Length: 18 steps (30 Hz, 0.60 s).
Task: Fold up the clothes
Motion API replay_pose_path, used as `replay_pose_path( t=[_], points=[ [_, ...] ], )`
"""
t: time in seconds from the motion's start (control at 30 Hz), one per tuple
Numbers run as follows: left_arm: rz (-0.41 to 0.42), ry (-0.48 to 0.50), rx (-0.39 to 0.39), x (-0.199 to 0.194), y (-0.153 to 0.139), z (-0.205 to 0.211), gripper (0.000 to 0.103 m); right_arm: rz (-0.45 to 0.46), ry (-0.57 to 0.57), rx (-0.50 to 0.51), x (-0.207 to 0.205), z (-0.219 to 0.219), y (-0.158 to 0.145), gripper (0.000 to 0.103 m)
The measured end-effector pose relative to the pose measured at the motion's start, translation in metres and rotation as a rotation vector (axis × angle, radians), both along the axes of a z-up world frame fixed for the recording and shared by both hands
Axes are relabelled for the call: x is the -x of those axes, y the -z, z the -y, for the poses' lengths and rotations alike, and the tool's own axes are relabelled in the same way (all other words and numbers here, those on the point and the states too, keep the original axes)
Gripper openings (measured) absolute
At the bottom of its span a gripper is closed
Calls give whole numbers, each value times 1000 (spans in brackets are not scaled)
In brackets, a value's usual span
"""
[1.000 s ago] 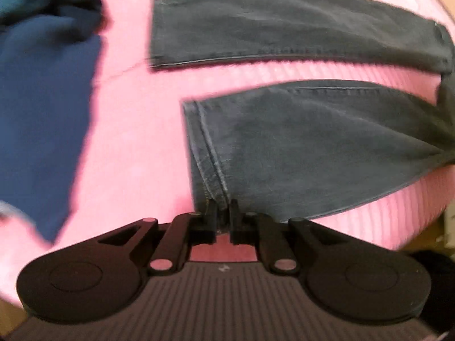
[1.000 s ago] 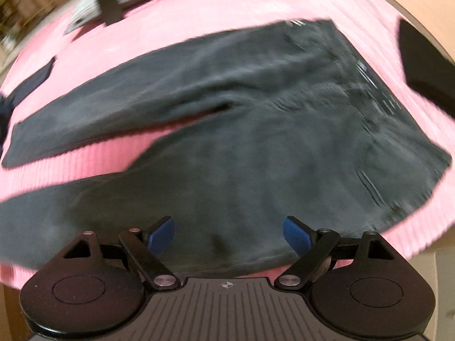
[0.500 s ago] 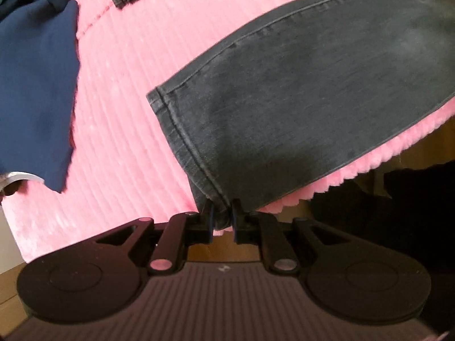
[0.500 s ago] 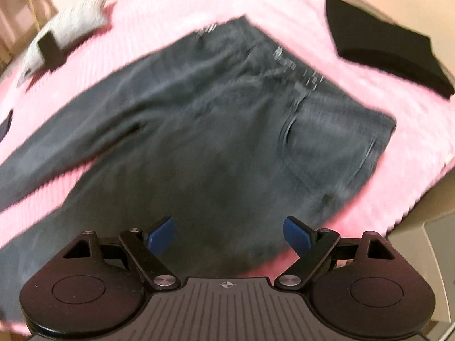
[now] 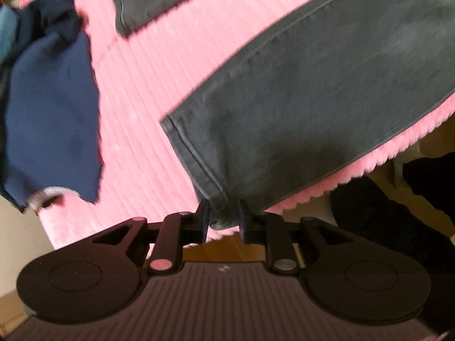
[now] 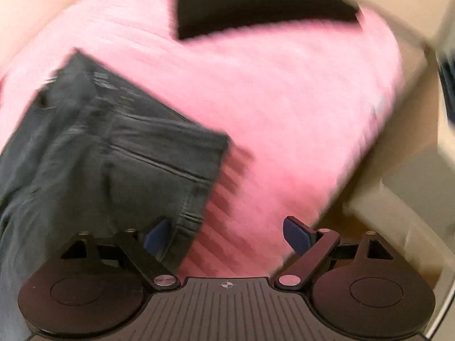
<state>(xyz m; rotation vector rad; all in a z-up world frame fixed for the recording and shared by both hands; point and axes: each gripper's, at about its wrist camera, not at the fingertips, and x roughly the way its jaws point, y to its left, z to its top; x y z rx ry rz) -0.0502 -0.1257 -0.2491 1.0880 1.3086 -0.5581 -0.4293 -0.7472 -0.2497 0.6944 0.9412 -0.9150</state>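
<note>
Left gripper (image 5: 221, 218) opening, jaws only a little apart, hem corner of the dark grey jeans (image 5: 327, 91) between the pads, seemingly loose now. Right gripper (image 6: 227, 231) wide open, holding nothing, its left pad over the waist edge of the jeans (image 6: 99, 156), contact not clear through blur. Jeans spread flat on the pink ribbed blanket (image 5: 148, 91). Navy garment (image 5: 51, 113) lying beside the legs, folded black cloth (image 6: 256, 2) well apart near the far edge.

Left wrist view: steeply downward, close over a trouser leg hem (image 5: 199, 153). Right wrist view: steeply downward, close over the waistband. Shared: dark jeans (image 6: 93, 153), pink blanket (image 6: 284, 108).
</note>
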Motion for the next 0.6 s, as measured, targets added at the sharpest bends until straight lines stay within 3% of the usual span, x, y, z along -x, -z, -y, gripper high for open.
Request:
replay_pose_path(
  t=[0.13,0.3,0.37,0.4,0.43,0.57,0.6],
  points=[
    [20,72,88,12,-13,44,21,60,-212,146,-24,-8,-36,86],
    [-62,181,242,36,-9,129,28,145,-422,100,-49,27,-29,86],
    [-82,260,314,50,-4,174,29,151,-515,57,-63,43,-13,75],
    [-88,298,346,57,-1,196,29,132,-551,29,-70,51,-2,65],
    [-92,331,378,64,1,219,30,108,-569,0,-75,58,8,64],
    [-138,470,500,97,5,310,35,64,-552,-85,-72,83,34,57],
    [-150,504,523,108,5,332,35,75,-545,-99,-68,87,35,47]
  ],
)
